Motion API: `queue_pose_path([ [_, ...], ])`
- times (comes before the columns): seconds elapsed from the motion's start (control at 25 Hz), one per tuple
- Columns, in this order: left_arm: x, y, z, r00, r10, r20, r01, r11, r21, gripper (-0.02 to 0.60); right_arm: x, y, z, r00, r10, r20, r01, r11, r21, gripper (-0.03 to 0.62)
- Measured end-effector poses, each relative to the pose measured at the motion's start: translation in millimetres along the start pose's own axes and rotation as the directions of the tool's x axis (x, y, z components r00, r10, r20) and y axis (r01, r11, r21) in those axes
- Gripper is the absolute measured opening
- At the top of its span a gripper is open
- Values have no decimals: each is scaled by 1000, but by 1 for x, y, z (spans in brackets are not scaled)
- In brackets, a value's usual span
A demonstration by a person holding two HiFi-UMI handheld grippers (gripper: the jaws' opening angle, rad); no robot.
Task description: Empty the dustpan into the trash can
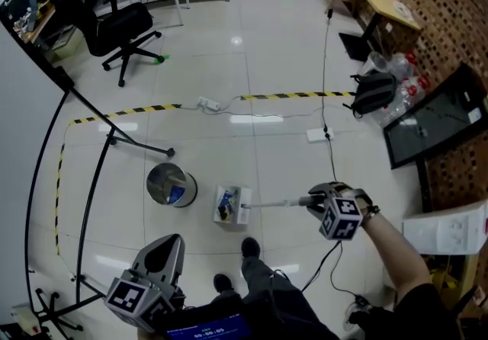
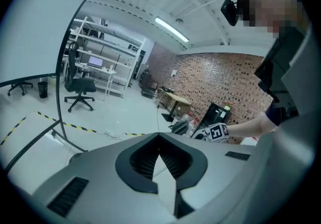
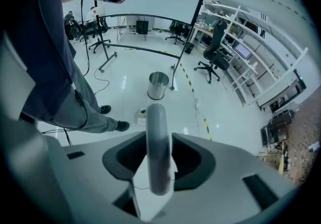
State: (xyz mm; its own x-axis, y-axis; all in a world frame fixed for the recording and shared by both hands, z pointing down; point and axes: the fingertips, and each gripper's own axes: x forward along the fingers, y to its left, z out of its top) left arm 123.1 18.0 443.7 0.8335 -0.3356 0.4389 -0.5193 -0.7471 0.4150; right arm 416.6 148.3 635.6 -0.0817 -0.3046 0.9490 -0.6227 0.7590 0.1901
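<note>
Right gripper (image 3: 158,136): pinching the handle (image 3: 156,168), a smooth grey round rod.
Left gripper (image 2: 159,137): ribbed dark pads pressed together, nothing between.
Dustpan (image 1: 229,204): pale boxy scoop, on the floor near the trash can.
Trash can (image 1: 169,184): shiny metal cylinder, upright.
Floor (image 1: 259,87): glossy white tiles.

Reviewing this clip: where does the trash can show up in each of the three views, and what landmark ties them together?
Head view: trash can on the floor, left of centre, left of the dustpan.
Left gripper view: cannot tell; the hand-held gripper body covers that floor.
Right gripper view: trash can upper centre, beyond the handle.
Shared landmark: black office chair, upper left in head view, left, upper right.
</note>
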Motion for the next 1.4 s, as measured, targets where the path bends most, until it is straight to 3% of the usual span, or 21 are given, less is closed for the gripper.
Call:
queue_pose_path([
  [0.48, 3, 16, 9, 1000, 25, 9, -26, 1000, 10, 0, -5, 14, 22, 998, 28, 62, -29, 1000, 8, 158],
  [1.0, -43, 41, -13, 998, 61, 20, -60, 997, -50, 0, -44, 15, 77, 985, -35, 169, 25, 998, 60, 156],
  [1.4, -55, 46, -35, 999, 42, -4, -42, 997, -62, 0, -43, 34, 63, 980, -84, 183, 61, 990, 131, 155],
])
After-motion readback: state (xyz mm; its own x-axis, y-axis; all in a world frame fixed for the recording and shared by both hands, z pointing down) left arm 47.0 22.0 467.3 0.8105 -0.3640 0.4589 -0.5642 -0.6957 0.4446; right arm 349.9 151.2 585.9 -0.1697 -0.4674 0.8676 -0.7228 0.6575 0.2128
